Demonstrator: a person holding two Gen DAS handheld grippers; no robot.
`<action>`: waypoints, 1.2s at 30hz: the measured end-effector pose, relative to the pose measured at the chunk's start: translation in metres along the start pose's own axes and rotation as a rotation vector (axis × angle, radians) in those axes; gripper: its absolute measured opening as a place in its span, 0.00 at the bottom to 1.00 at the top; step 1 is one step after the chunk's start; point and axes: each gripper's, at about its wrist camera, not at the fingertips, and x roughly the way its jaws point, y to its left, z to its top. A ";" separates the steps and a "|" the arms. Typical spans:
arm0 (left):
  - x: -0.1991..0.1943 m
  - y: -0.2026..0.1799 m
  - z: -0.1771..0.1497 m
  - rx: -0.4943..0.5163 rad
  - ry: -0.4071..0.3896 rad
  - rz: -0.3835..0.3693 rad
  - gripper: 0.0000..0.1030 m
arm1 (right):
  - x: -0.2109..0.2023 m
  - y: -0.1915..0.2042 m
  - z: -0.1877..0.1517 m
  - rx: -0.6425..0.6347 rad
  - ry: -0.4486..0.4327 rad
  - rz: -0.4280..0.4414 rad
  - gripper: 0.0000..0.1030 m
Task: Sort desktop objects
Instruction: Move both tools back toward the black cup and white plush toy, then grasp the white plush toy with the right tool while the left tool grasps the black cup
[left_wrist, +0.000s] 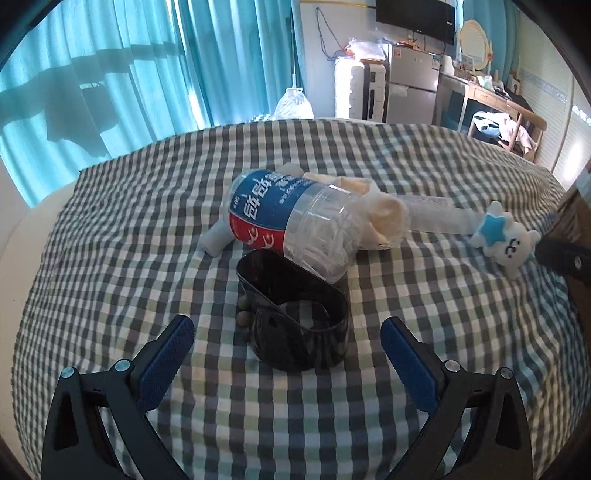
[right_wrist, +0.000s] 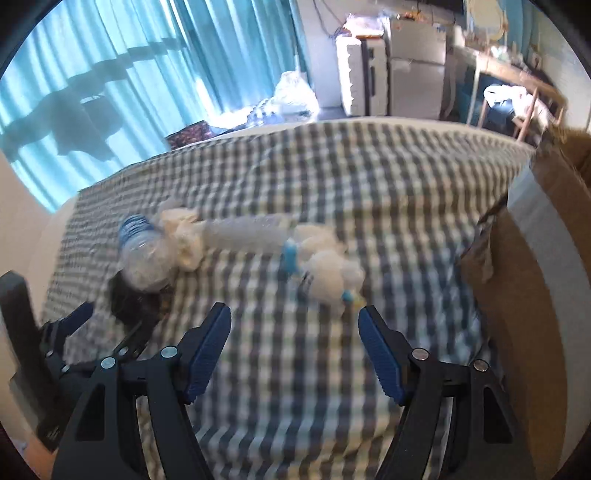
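An empty clear plastic bottle (left_wrist: 286, 218) with a blue and red label lies on the checked cloth, its base resting on a black curved band (left_wrist: 295, 317). Small brown beads (left_wrist: 243, 314) sit by the band's left side. A white plush toy with a blue star (left_wrist: 504, 236) and a long grey arm lies to the right, cream fabric beside the bottle. My left gripper (left_wrist: 286, 345) is open and empty, its fingers either side of the band. My right gripper (right_wrist: 295, 347) is open and empty just short of the plush toy (right_wrist: 332, 273). The right wrist view is blurred; the bottle (right_wrist: 147, 254) shows there.
The checked cloth (left_wrist: 406, 332) covers a round surface with edges falling away at left and far side. A brown cardboard box (right_wrist: 535, 295) stands at the right edge. Teal curtains, a fridge and a desk lie beyond. The left gripper (right_wrist: 74, 332) shows in the right wrist view.
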 end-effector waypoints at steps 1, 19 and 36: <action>0.005 0.001 0.000 -0.003 0.000 -0.003 1.00 | 0.004 0.001 0.004 -0.012 -0.038 -0.048 0.70; 0.014 0.032 -0.007 -0.060 0.033 -0.108 0.63 | 0.054 0.008 -0.005 -0.072 0.116 -0.147 0.49; -0.069 0.058 -0.022 -0.099 0.004 -0.139 0.60 | -0.049 -0.002 -0.064 0.024 0.112 -0.050 0.49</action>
